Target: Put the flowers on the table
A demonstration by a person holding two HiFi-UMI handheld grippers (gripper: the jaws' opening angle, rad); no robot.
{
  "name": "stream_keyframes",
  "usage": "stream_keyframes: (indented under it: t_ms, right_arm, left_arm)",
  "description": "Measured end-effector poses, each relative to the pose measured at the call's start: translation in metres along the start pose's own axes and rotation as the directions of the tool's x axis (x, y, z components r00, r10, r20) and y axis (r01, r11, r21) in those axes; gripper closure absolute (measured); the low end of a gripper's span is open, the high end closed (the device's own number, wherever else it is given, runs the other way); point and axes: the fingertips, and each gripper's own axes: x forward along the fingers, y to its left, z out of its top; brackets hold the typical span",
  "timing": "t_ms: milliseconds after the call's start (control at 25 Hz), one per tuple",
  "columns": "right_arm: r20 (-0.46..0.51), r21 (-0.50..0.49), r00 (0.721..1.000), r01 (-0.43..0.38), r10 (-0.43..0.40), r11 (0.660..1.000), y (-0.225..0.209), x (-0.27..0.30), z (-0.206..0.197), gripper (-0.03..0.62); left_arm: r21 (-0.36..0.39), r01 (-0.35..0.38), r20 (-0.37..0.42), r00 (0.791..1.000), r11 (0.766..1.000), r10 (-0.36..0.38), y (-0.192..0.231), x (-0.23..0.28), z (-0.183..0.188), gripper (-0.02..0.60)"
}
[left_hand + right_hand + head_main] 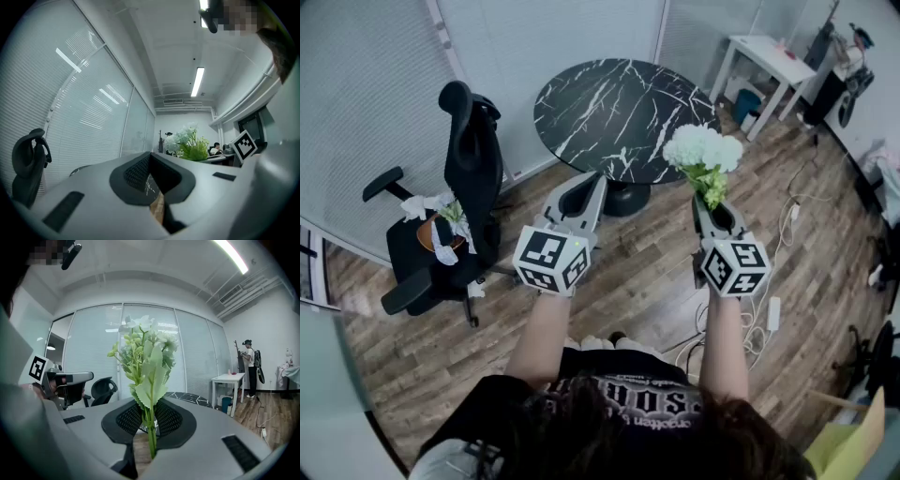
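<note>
A bunch of white flowers with green leaves stands upright in my right gripper, which is shut on its stems. In the right gripper view the stems run up between the pads, and the blooms fill the middle. The round black marble table lies just beyond both grippers, its top bare. My left gripper is held level beside the right one, jaws together with nothing in them. The left gripper view shows the flowers off to its right.
A black office chair stands to the left with a wrapped plant pot on its seat. A small white table is at the back right. Cables and a power strip lie on the wood floor. A person stands far right.
</note>
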Motion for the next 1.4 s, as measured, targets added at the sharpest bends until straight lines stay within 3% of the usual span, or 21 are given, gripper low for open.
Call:
stream_keyframes:
  t_ms: [440, 800, 1120, 1400]
  right_arm:
    - [-0.007, -0.056, 1.0, -0.01, 0.009, 0.998, -0.035, 0.01, 0.005, 0.515]
    - [-0.005, 0.005, 0.999, -0.032, 0.032, 0.999, -0.051, 0.025, 0.0, 0.508]
    - [-0.001, 0.02, 0.999, -0.048, 0.048, 0.999, -0.059, 0.051, -0.004, 0.505]
    - [-0.01, 0.035, 1.0, -0.02, 0.02, 0.999, -0.076, 0.086, -0.011, 0.505]
  left_arm:
    - [0.03, -0.026, -0.02, 0.999, 0.999, 0.027, -0.014, 0.036, -0.008, 0.583]
    - [0.046, -0.043, -0.056, 0.997, 0.998, 0.046, -0.02, 0.049, -0.025, 0.583]
    - [0.051, -0.063, -0.062, 0.996, 0.997, 0.066, -0.002, 0.065, -0.03, 0.583]
    - [0.036, -0.027, -0.069, 0.997, 0.999, 0.03, 0.021, 0.099, -0.04, 0.583]
